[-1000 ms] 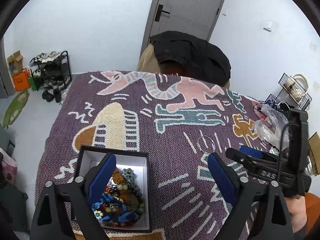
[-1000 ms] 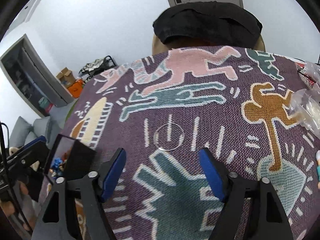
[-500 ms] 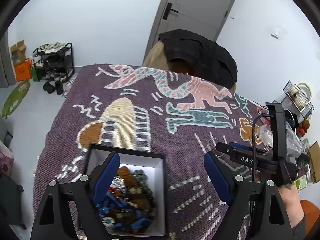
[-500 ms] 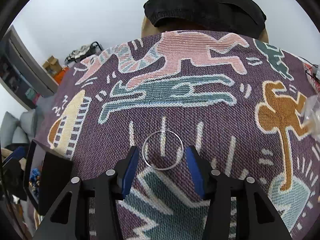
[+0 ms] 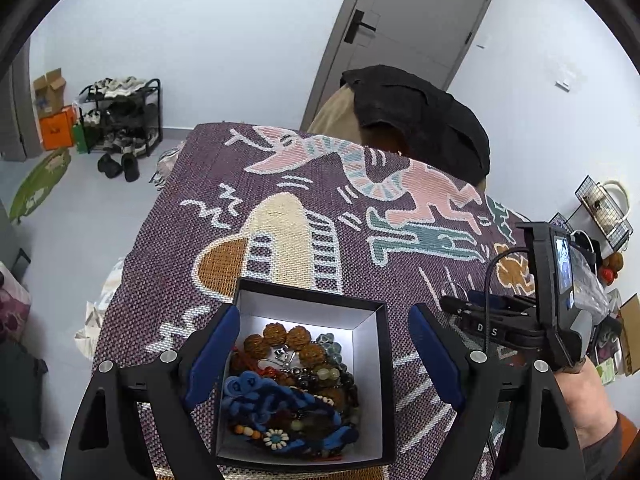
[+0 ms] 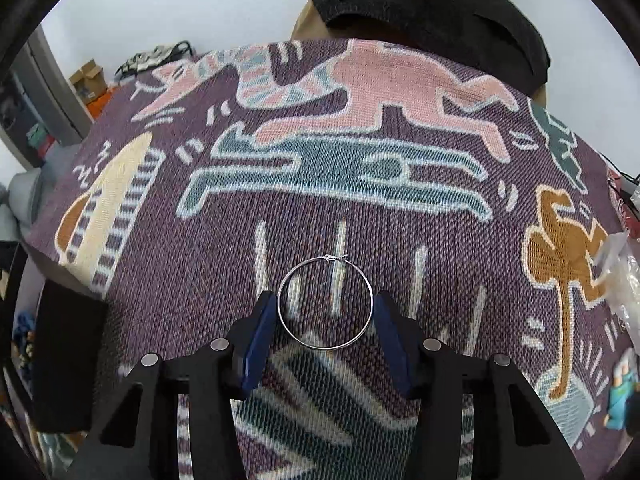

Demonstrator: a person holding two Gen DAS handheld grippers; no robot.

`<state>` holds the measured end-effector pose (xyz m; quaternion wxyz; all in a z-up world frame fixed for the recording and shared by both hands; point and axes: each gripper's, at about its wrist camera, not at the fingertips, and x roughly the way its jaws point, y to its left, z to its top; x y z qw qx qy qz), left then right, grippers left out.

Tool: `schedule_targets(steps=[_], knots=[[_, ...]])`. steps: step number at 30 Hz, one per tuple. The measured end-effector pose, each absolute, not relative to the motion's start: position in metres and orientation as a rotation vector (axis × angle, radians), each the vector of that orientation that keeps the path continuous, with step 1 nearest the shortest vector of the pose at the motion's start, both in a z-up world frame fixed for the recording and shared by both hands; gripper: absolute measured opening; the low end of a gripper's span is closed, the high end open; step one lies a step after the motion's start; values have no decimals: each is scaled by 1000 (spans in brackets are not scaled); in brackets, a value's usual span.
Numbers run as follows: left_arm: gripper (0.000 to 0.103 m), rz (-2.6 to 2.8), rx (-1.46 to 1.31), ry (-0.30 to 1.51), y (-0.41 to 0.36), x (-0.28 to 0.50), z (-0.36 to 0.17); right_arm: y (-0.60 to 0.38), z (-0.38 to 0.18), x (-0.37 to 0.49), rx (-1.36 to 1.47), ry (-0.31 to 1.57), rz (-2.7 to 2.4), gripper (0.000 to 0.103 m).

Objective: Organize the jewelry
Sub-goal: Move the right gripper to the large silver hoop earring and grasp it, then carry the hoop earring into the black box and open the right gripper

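Note:
A thin silver hoop earring (image 6: 325, 303) lies flat on the patterned purple cloth (image 6: 360, 208). My right gripper (image 6: 325, 308) is low over it, its blue pads on either side of the hoop and touching its rim. In the left wrist view, a black box with white inside (image 5: 366, 322) holds several bead bracelets and blue pieces (image 5: 288, 384). My left gripper (image 5: 324, 344) is open and hovers above the box. The right gripper also shows in the left wrist view (image 5: 460, 304). The box's dark side shows in the right wrist view (image 6: 64, 360).
A chair with a black garment (image 5: 420, 116) stands at the cloth's far edge. Clear plastic bags (image 6: 620, 276) lie at the right edge. A wire basket (image 5: 604, 208) and a shoe rack (image 5: 120, 120) stand off the table.
My right gripper has moved forward and down to the hoop and its jaws have closed in around it. My left gripper has shifted until the box sits centred beneath it.

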<state>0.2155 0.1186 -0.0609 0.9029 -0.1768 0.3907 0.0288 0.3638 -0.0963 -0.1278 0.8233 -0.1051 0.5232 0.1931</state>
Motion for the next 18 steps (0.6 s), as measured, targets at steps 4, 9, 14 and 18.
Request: schedule_targets(steps=[4,9,14,18], knots=[[87,62,-361,796,120,211,-57,-103,-123,355,-204,1103,425,50],[87,60,-341,785,118,204,-51,-112,-110,337,-128,1062,448,50],[87,67,-334,776,118,198,-46,-115,-91,317,-77,1012,491,50],[87,83,-319,769,119,194,-43,-115,-74,306,-48,970,527,50]])
